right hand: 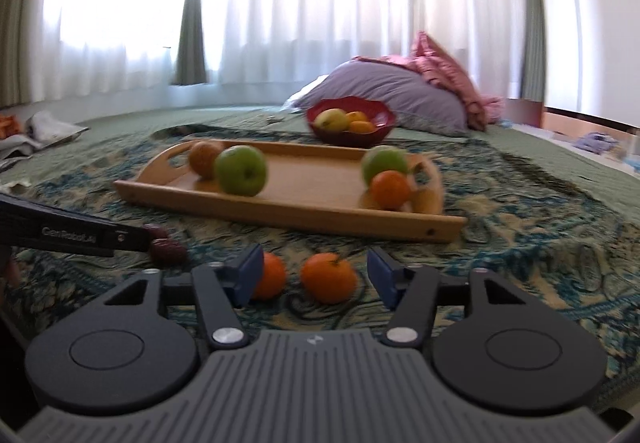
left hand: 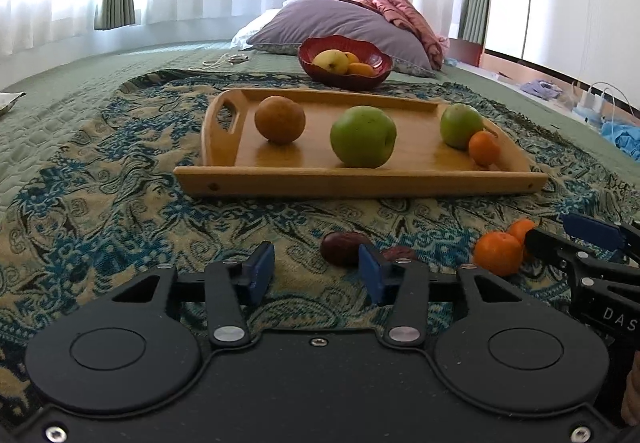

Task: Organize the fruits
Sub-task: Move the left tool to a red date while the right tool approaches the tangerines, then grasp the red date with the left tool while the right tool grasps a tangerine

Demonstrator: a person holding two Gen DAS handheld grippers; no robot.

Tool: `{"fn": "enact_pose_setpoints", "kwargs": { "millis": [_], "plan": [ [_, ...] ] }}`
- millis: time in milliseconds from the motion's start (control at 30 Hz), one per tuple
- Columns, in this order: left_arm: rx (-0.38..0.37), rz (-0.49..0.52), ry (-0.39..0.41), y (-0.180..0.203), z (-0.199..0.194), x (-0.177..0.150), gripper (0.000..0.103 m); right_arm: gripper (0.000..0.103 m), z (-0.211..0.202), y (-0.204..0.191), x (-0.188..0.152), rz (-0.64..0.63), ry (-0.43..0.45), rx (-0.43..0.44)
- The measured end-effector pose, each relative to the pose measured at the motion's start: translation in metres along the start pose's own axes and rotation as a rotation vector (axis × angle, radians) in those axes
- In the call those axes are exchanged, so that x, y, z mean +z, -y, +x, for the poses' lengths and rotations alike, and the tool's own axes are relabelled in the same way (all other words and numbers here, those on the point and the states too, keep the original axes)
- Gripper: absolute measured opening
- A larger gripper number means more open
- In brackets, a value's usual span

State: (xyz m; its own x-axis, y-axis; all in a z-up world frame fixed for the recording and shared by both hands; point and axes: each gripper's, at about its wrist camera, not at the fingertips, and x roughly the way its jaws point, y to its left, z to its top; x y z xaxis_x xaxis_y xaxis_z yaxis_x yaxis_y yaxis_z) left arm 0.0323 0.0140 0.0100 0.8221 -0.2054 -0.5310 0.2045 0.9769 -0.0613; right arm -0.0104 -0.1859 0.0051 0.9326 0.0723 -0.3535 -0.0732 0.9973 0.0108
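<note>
2 tangerines (right hand: 328,277) sit lower center, between the right tool's (right hand: 314,275) spread fingers; center one, then close gently. Left tool (left hand: 316,275) gapes empty near dates (left hand: 344,247).

- Our left gripper (left hand: 316,277) has a matte black body, two round black discs, silver rivets and screws, and blue fingertip pads (left hand: 260,271).
- Our right gripper (right hand: 315,275) has a ribbed grey centre plate with a small white logo, black discs, and blue pads (right hand: 249,277).
- White lettering marks each gripper's side.
</note>
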Motion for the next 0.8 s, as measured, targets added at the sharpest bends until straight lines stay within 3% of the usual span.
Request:
{"fn": "enact_pose_setpoints", "kwargs": {
  "millis": [233, 600, 800],
  "plan": [
    [-0.021, 0.016, -0.009, 0.012, 0.015, 0.002, 0.044, 0.057, 0.009, 0.003, -0.004, -0.003, -0.063, -0.018],
    [-0.024, 0.013, -0.011, 0.016, 0.023, 0.002, 0.028, 0.054, 0.03, 0.005, -0.005, 0.054, -0.103, -0.009],
    [-0.014, 0.015, -0.007, 0.012, 0.02, 0.009, 0.028, 0.04, 0.031, 0.006, -0.003, 0.064, -0.091, 0.001]
  ]
}}
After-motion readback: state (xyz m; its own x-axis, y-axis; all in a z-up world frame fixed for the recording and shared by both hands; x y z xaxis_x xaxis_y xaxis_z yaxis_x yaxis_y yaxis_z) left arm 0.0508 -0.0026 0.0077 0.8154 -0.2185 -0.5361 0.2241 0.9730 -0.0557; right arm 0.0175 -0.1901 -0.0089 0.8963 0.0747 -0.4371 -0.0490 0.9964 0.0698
